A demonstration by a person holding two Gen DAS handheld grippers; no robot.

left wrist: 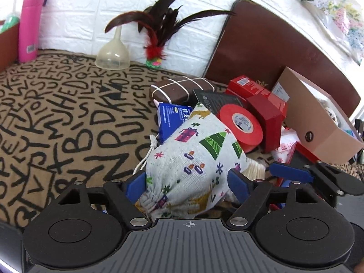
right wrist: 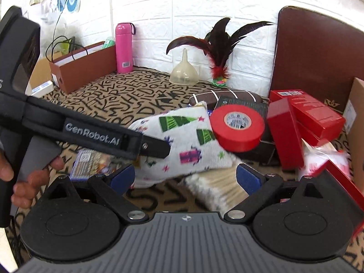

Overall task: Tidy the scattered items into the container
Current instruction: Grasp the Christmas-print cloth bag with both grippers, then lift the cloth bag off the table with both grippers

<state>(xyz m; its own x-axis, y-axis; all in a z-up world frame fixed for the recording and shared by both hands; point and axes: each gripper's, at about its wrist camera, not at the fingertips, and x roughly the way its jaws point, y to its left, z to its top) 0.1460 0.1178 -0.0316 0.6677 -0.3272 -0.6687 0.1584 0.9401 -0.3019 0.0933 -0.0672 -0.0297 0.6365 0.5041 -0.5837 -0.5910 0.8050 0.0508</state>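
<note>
The step in hand looks like the pick-up of the printed cloth pouch, which lies on the table, on the letter-print cloth, leaning on the heap of boxes. The left tongs stand around its lower part, 1 blue pad at each side. The pads seem to touch the fabric, but I cannot tell if they really press, so I judge it as not yet gripped. The right tongs are wide and hold nothing; under them lies a bundle of pale sticks, approx. between the pads.

Next move, in my opinion: close on the pouch, lift it straight up, carry it to the container. Probably this is the brown box at the far left, beside the pink bottle.

A red tape roll rests against the pouch's upper side and a blue box lies partly under it, so both may shift. Toward the left the cloth is bare, with good room; on the right the red boxes crowd close.
</note>
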